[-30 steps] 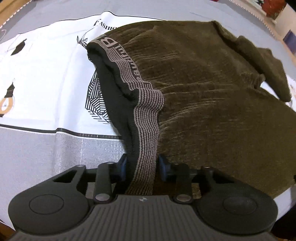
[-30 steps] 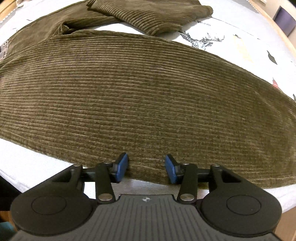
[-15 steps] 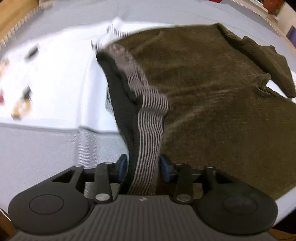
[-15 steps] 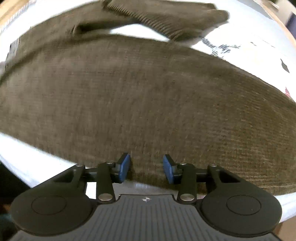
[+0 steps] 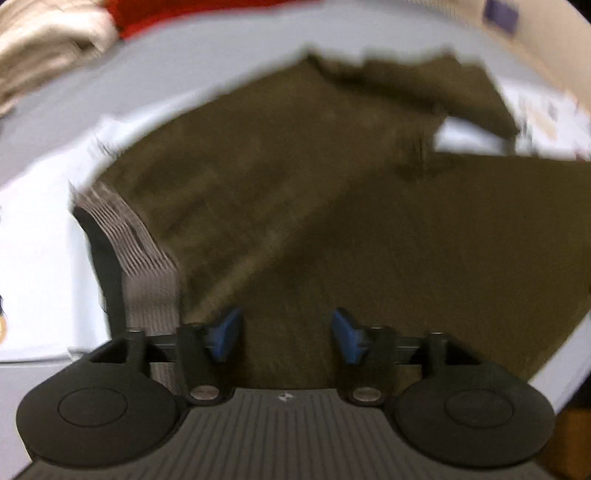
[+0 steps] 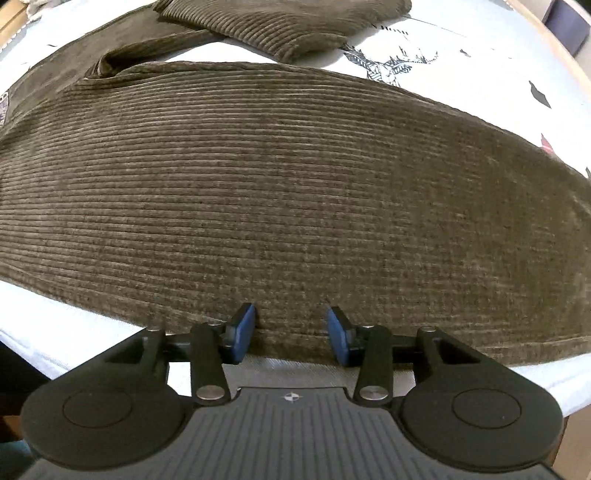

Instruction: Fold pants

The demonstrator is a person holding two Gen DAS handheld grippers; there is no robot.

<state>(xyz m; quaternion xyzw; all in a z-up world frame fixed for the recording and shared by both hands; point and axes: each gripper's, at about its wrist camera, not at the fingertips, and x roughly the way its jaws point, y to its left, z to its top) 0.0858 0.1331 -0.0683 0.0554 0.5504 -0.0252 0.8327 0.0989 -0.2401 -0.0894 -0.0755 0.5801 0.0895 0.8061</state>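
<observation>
Left wrist view is motion-blurred. Left gripper [image 5: 286,339] has its blue-padded jaws apart with nothing between them, hovering over the olive-brown corduroy pants [image 5: 332,229], which fill most of that view. The grey-and-brown striped elastic waistband [image 5: 147,273] sits just left of the left blue pad, outside the jaws, with the dark inner lining showing along its left edge. The pants lie spread on a white printed cloth [image 5: 40,258] covering the counter; one leg runs toward the upper right and a second leg section angles off behind it, a white gap of cloth showing between them. Blurred cream fabric [image 5: 44,48] and something red [image 5: 192,11] sit at the top left edge, too smeared to identify. Right wrist view is sharp. Right gripper [image 6: 291,334] has its jaws apart as well, positioned at the near hem edge of the pants [image 6: 295,184]; the corduroy edge lies between the two blue pads but they are not pressing on it. The ribbed fabric lies flat across the cloth [image 6: 461,62], which carries black line drawings and small dark shapes. A folded-over leg piece lies at the top of this view, near the far side, with a raised crease at upper left. The near counter edge shows below the hem.
</observation>
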